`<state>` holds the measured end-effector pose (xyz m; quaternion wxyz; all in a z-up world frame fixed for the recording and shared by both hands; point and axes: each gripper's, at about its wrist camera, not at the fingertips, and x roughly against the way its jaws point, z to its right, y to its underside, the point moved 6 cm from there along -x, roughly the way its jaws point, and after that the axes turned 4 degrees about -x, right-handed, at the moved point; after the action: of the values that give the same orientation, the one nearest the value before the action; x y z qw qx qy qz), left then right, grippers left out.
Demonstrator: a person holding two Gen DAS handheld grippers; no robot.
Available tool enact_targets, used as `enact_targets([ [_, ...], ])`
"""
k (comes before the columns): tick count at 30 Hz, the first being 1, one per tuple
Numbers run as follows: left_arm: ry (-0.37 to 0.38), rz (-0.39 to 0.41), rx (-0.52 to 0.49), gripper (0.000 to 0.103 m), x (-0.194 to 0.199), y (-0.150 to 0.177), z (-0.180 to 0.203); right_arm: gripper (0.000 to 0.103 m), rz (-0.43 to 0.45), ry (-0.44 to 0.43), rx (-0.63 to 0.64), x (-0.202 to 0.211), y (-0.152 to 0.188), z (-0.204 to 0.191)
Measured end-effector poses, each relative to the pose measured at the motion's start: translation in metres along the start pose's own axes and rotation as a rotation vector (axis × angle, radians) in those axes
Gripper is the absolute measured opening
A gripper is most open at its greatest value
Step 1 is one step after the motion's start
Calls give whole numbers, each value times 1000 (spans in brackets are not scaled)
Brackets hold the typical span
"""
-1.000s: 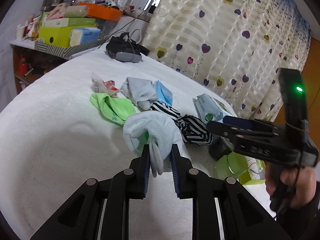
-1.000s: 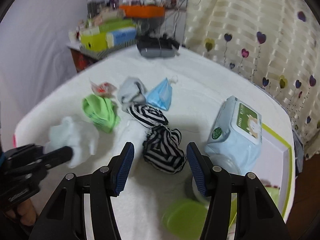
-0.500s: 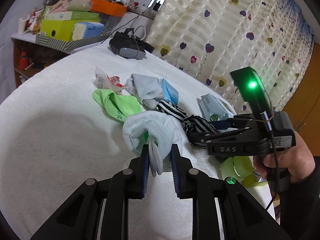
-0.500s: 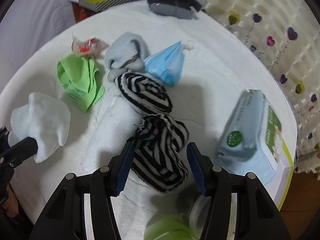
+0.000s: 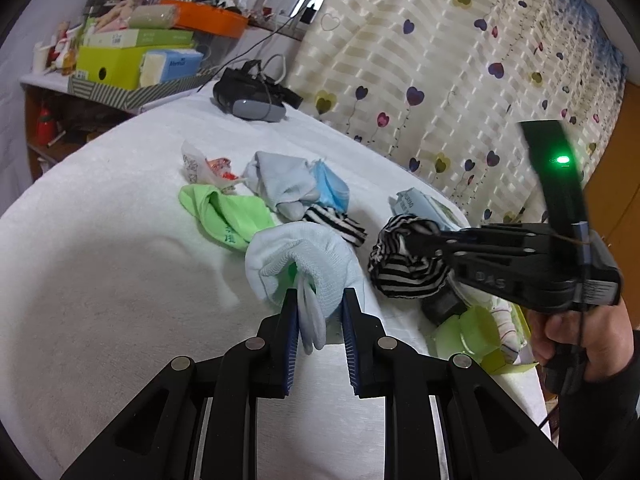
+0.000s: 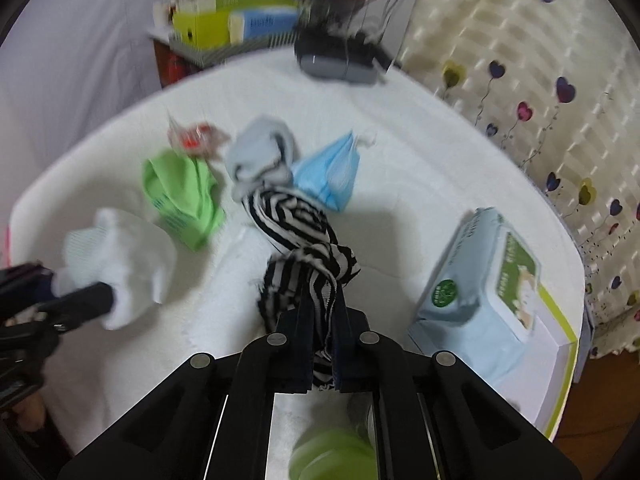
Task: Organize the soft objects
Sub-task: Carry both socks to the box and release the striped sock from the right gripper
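"DAS" is embossed on the right gripper.

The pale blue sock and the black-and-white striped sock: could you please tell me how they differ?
The pale blue sock is plain; the black-and-white striped sock is boldly banded. The blue one hangs bunched in the left tongs; the striped one, knotted, is pinched by the right tongs. Both are soft, crumpled and held.

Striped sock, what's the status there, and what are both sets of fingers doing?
Right gripper just closed on striped sock. Left gripper holds white sock. Green sock and face mask lie close by.
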<state>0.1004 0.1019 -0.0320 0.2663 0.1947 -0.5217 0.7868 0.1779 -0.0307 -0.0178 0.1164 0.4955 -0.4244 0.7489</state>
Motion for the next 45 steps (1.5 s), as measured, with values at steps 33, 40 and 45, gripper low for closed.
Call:
enact_targets([
  [33, 117, 26, -249, 18, 26, 5, 148, 6, 370, -44, -316, 153, 89, 61],
  [40, 138, 14, -291, 18, 22, 10, 172, 6, 388, -30, -348, 162, 102, 76],
  [45, 151, 4, -311, 18, 18, 12, 185, 6, 396, -17, -373, 166, 110, 88],
])
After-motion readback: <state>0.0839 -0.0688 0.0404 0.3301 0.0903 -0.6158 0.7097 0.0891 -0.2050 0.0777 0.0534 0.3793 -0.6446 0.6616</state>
